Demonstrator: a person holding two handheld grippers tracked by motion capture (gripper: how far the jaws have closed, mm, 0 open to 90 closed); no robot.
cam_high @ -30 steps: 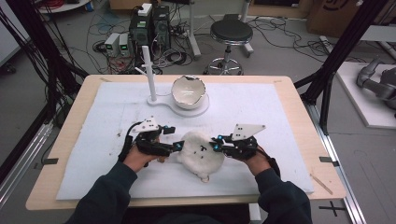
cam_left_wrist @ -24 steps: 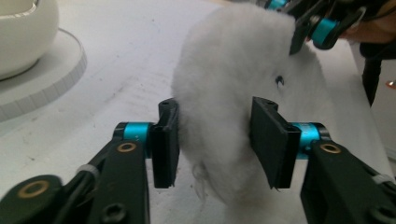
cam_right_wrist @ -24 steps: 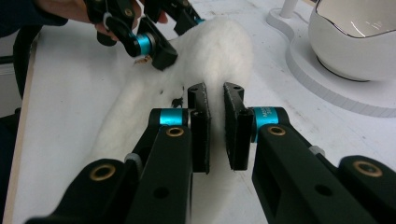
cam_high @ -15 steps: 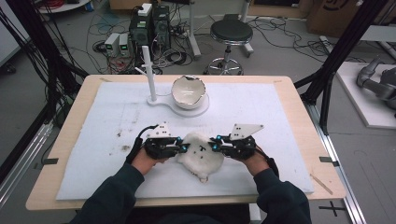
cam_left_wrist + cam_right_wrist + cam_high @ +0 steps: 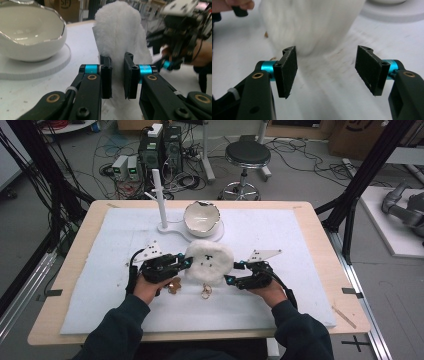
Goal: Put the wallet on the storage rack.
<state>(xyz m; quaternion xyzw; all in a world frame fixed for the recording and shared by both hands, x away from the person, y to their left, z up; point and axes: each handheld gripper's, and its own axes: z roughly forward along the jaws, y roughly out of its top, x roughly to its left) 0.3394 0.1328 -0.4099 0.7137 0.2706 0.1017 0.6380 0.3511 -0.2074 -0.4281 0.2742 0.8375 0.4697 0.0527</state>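
Observation:
A white fluffy pad [image 5: 210,261] stands raised on edge at the middle of the mat. My left gripper [image 5: 186,262] is shut on its left edge; in the left gripper view the pads [image 5: 106,75] pinch the white fur [image 5: 120,37]. My right gripper [image 5: 231,272] sits just right of the pad. Its jaws have just been opening and stand wide apart [image 5: 325,67] with nothing between them, the blurred fur [image 5: 312,22] just ahead. A white eggshell-shaped bowl [image 5: 201,217] sits on a white base behind the pad.
A white post [image 5: 159,195] rises from the base [image 5: 172,227] left of the bowl. Two small golden-brown pieces [image 5: 174,285] [image 5: 206,291] lie on the white mat [image 5: 300,240] near the pad. The bowl [image 5: 30,35] is close on the left in the left gripper view.
The left gripper closed on the pad and tipped it up toward the bowl. The right gripper, shut on it before, let go. Small brown pieces now show where the pad lay.

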